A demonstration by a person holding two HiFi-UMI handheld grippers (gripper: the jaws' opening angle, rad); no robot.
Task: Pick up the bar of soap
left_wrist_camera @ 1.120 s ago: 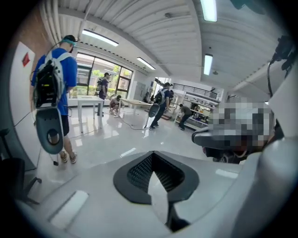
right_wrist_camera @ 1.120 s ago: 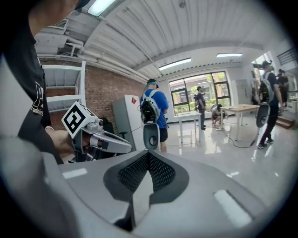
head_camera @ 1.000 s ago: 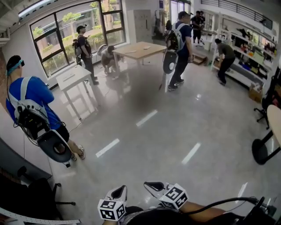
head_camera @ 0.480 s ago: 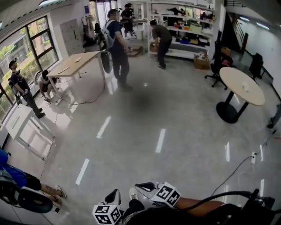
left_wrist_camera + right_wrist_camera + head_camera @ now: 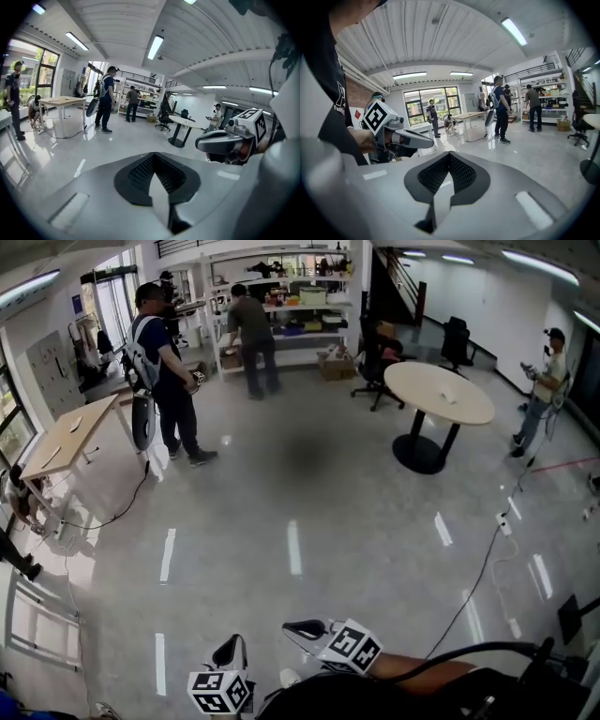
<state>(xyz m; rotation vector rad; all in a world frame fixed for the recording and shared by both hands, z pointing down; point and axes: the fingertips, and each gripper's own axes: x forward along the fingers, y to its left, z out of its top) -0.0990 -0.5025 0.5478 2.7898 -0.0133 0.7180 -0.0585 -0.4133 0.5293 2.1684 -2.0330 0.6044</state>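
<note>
Holding left hand-held gripper (image 5: 228, 652) | right hand-held gripper (image 5: 303, 626) | both jaws together, empty

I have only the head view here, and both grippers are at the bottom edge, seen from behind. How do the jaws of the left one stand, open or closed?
Observer: Closed. In the left gripper view, the left gripper has its jaws together with nothing between them.
Operator: And the right one?
Observer: The right gripper is shut too, and its own view shows it empty.
Operator: What is in the room outside my picture?
Observer: The right gripper view shows a brick wall at its far left, which the head view does not reach.
</note>
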